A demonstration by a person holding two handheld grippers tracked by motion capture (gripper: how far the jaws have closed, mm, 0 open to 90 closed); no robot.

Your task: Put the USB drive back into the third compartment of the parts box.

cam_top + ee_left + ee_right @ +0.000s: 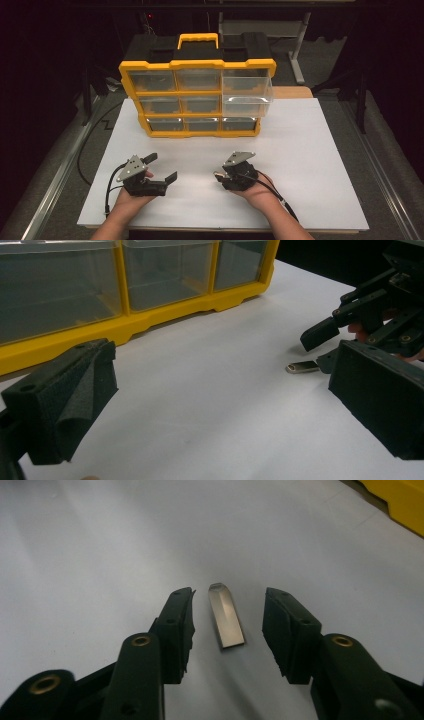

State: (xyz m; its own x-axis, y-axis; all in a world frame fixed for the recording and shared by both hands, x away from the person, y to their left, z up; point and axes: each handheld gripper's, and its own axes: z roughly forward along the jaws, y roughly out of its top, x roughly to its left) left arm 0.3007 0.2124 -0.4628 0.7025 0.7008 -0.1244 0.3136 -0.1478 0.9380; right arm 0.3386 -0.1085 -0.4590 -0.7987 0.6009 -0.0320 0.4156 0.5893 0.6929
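— Where is the little metal piece (227,618)?

— It lies flat on the white board (310,150), near the front edge, about the middle. The right gripper (227,630) has one black jaw on each side of it. The jaws are apart and do not touch it.

— And the left gripper (162,169)?

— Its jaws are spread wide with nothing between them. It sits near the front left corner.

— What is behind?

— A yellow box of drawers (197,85) stands at the back edge. One clear drawer (247,95) sticks out.
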